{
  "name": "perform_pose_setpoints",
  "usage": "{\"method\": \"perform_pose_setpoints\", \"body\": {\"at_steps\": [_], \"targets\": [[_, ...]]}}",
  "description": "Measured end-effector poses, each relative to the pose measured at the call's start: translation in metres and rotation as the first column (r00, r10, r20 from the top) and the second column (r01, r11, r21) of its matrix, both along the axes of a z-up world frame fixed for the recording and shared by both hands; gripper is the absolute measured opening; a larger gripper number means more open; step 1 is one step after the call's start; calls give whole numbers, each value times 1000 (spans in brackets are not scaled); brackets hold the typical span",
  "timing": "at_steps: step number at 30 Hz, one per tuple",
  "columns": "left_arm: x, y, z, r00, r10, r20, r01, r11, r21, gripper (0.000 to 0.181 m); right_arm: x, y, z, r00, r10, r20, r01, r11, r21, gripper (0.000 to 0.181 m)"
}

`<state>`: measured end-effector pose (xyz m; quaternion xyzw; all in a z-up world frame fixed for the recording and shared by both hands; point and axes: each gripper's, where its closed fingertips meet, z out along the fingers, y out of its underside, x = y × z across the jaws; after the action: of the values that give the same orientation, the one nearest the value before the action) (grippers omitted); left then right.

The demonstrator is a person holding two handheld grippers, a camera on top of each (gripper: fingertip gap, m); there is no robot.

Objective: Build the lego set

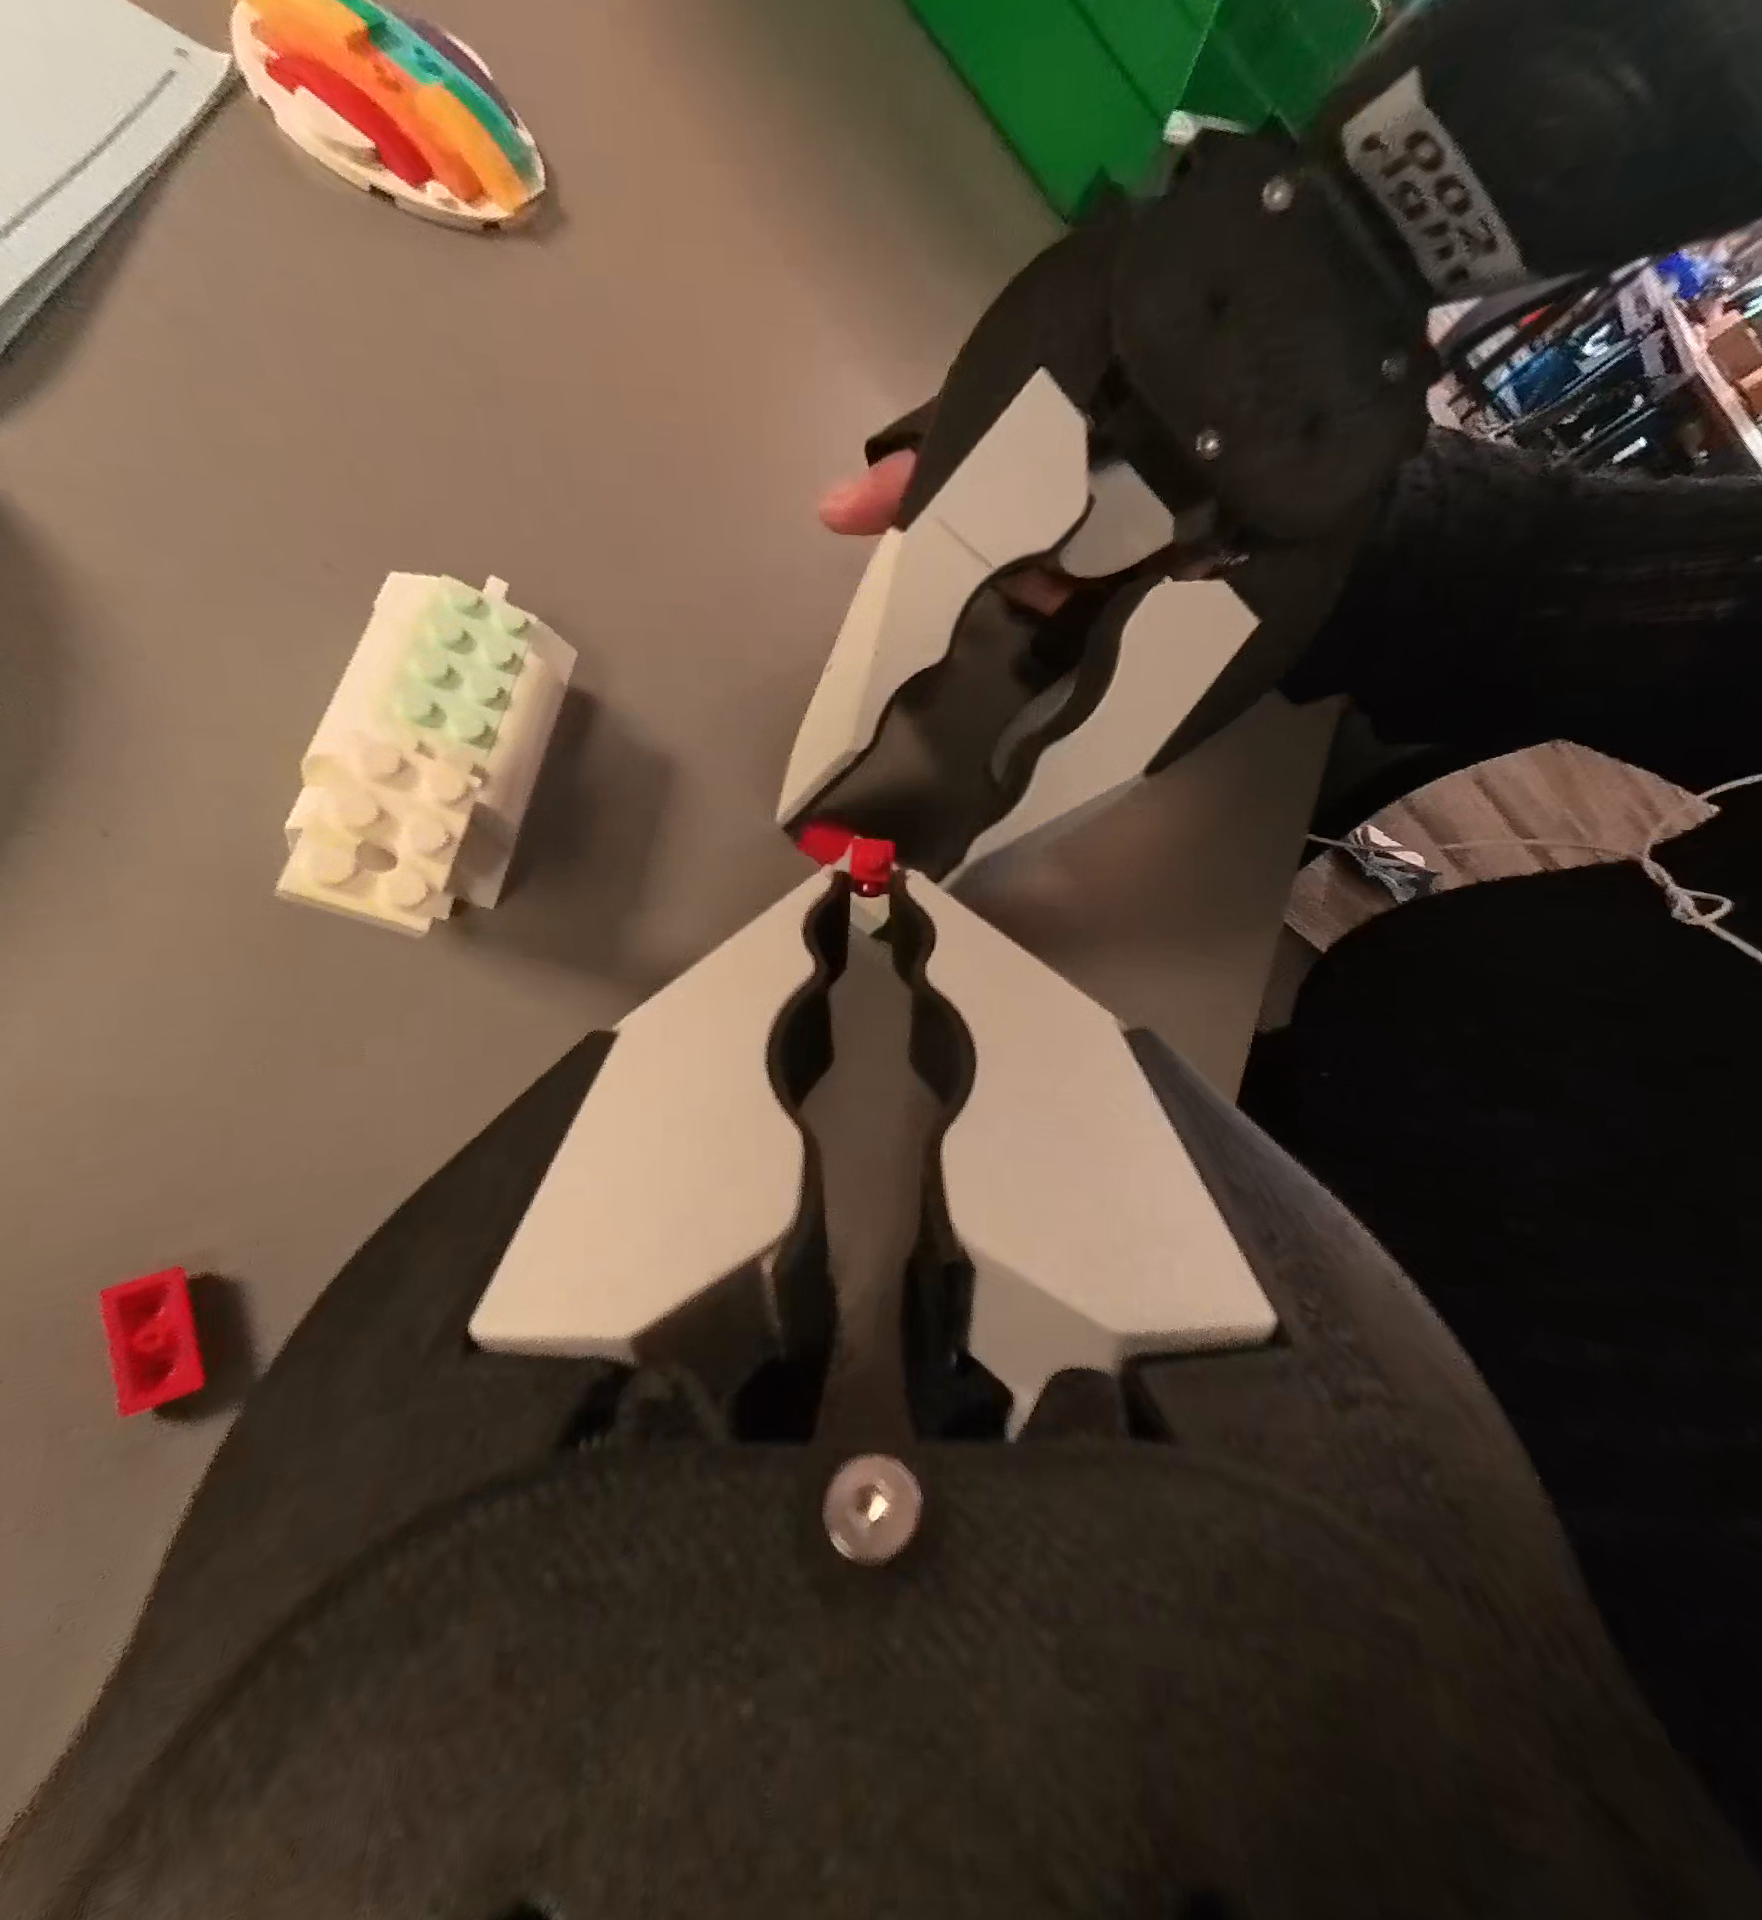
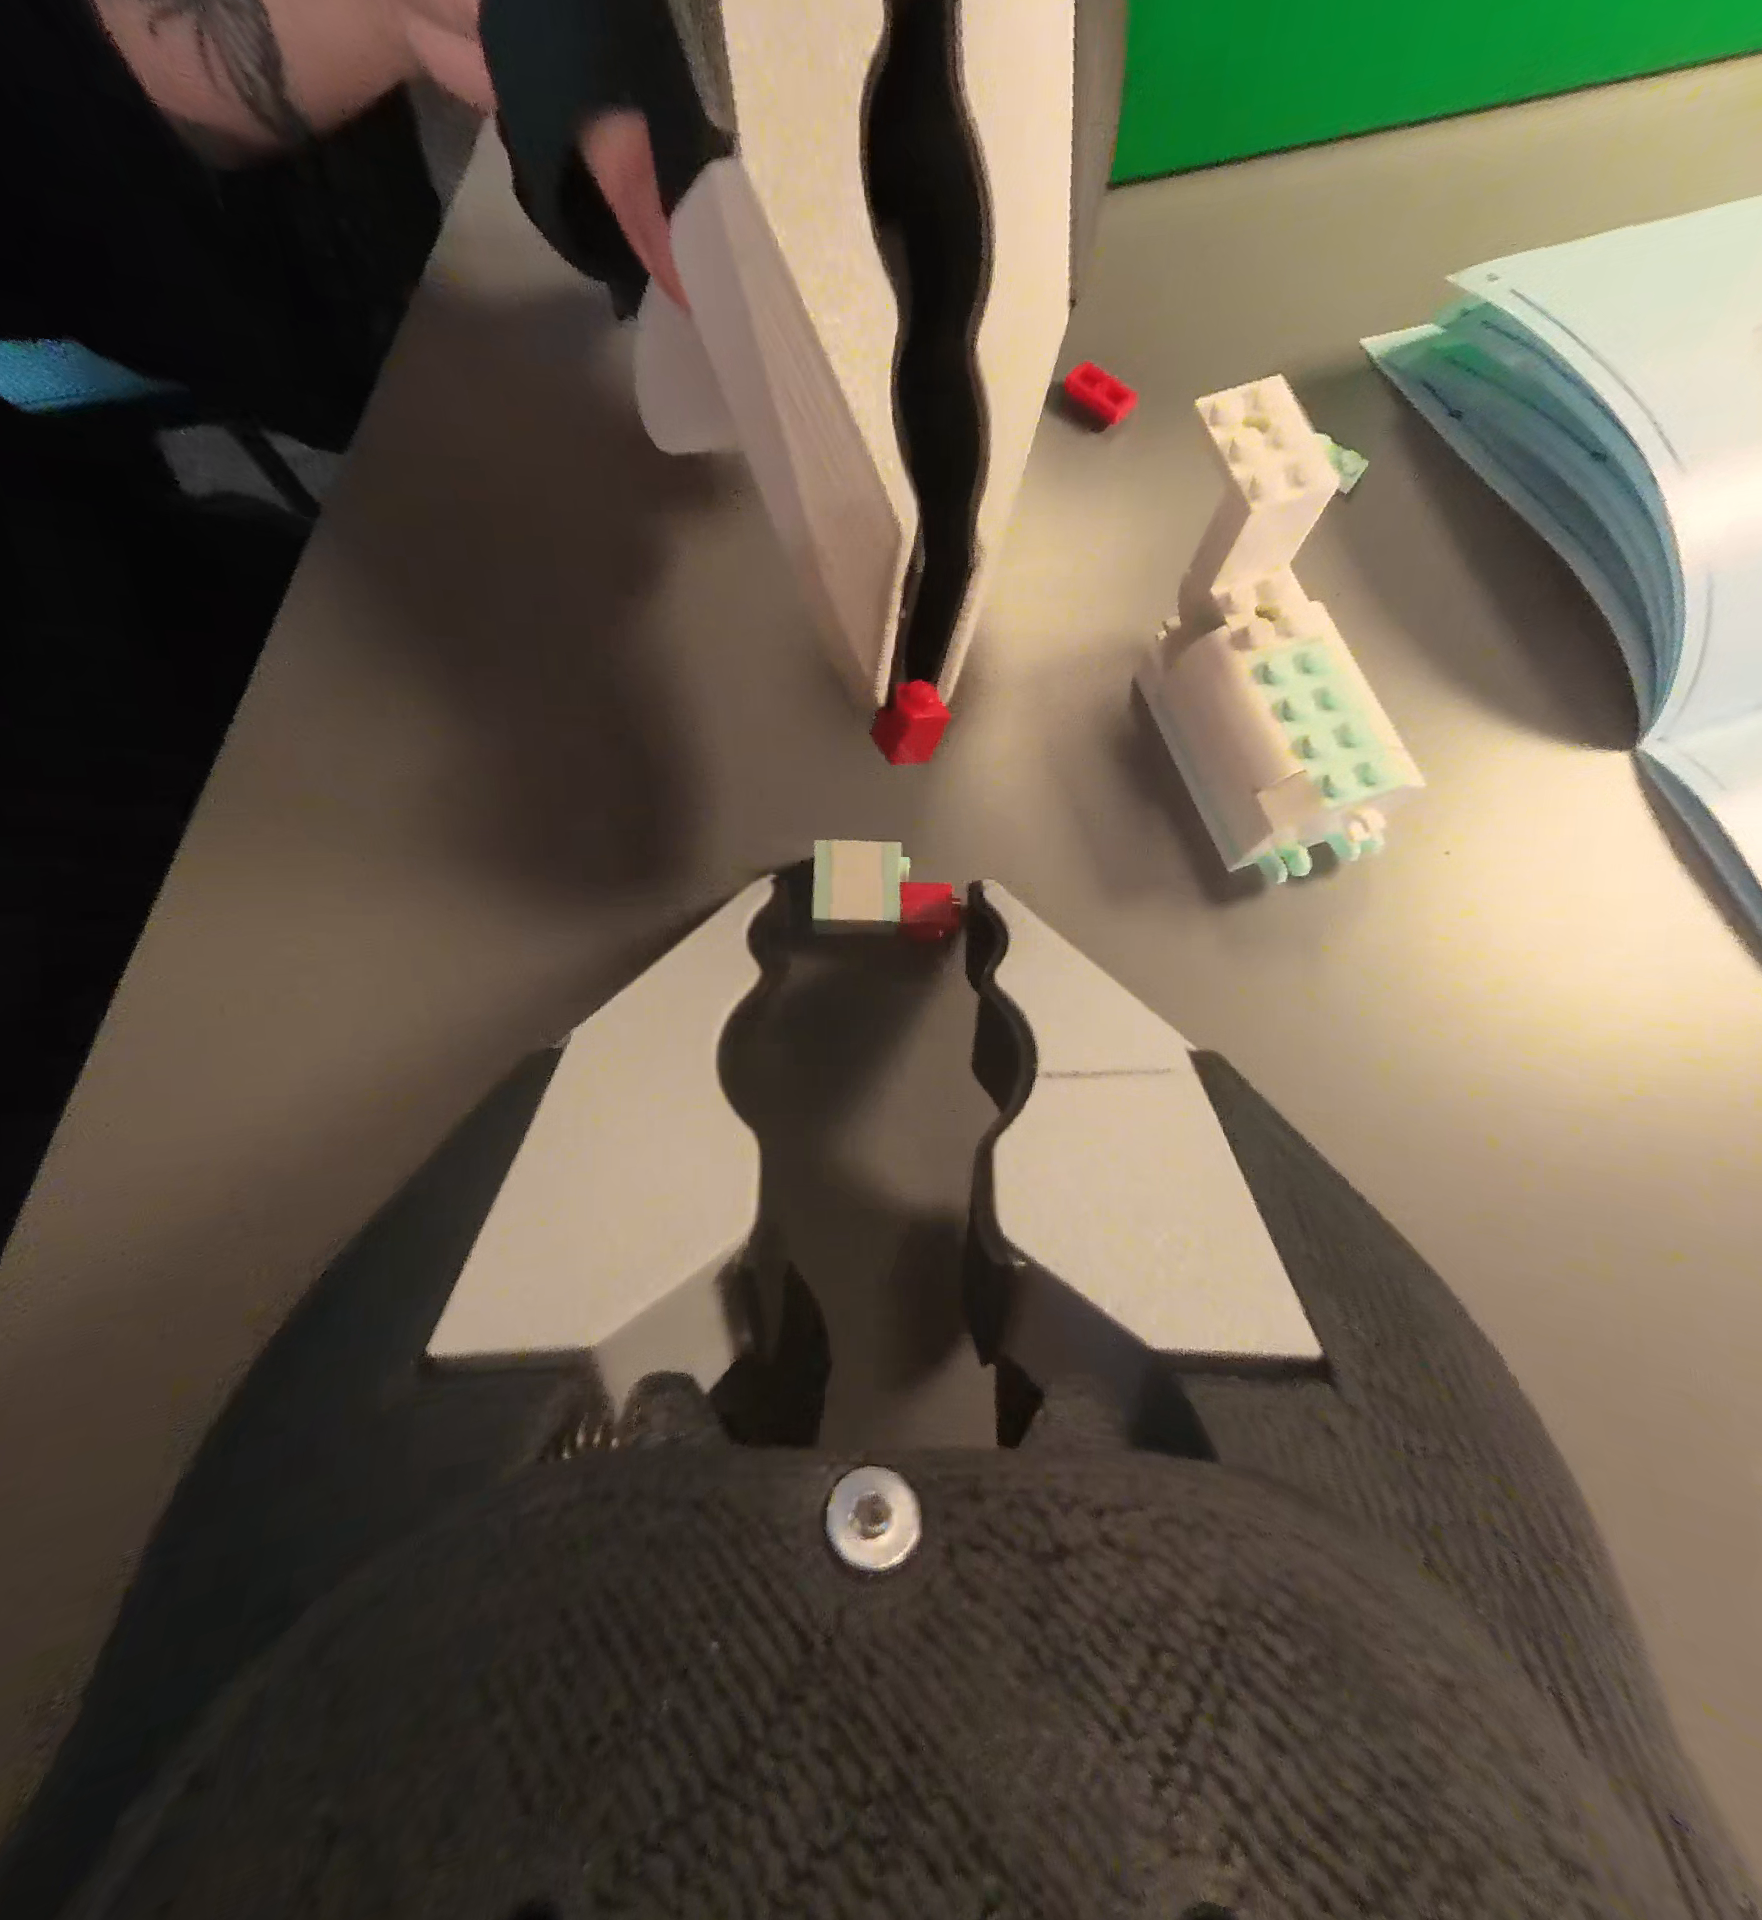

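Note:
My left gripper (image 1: 869, 885) is shut on a small red brick (image 1: 872, 862); in the right wrist view it (image 2: 913, 691) comes down from the top with that brick (image 2: 908, 724) at its tips. My right gripper (image 2: 877, 902) is shut on a small white-and-mint piece (image 2: 851, 888) with a red bit (image 2: 927, 906) on its side. In the left wrist view the right gripper (image 1: 861, 826) comes in from the upper right and its red bit (image 1: 820, 840) nearly meets the left's brick. Both are held above the grey table (image 1: 233, 468).
A white-and-mint build (image 1: 430, 748) (image 2: 1272, 686) lies on the table. A red two-stud plate (image 1: 152, 1340) (image 2: 1100, 395) lies loose. A round rainbow build (image 1: 389, 104), an open booklet (image 2: 1687, 468) and a green box (image 1: 1064, 83) sit farther off. The table edge (image 2: 264, 644) runs beside the grippers. My left and right fingertips are right by each other.

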<state>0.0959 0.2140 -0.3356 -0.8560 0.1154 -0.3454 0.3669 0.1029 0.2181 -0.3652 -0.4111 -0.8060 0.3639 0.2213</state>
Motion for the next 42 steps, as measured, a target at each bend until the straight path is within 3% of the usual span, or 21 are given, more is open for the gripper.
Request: {"method": "perform_pose_setpoints", "body": {"at_steps": [4,6,9,13,17,31,42], "targets": [[-1,-1,3,1000,-14,-15,14,1000,5,6,-1,-1,2,993,70,-97,-58,991,123,27],[-1,0,5,1000,-16,-12,16,1000,10,6,-3,0,4,972,130,-194,-78,964,256,26],[-2,0,5,1000,-15,-16,15,1000,9,6,-5,-3,8,895,279,-347,-80,867,491,26],[0,-2,2,999,-24,-25,24,1000,13,6,-5,-13,7,808,440,-393,-44,710,703,27],[5,-4,-1,998,-45,-48,46,999,23,6,-6,-20,15,769,471,-432,-2,678,735,27],[9,-9,-10,990,-114,-81,110,993,-51,6,0,-28,9,752,519,-406,-52,661,749,28],[6,-10,-12,995,-100,7,100,992,-76,6,4,-27,14,801,446,-399,-94,752,653,29]]}}
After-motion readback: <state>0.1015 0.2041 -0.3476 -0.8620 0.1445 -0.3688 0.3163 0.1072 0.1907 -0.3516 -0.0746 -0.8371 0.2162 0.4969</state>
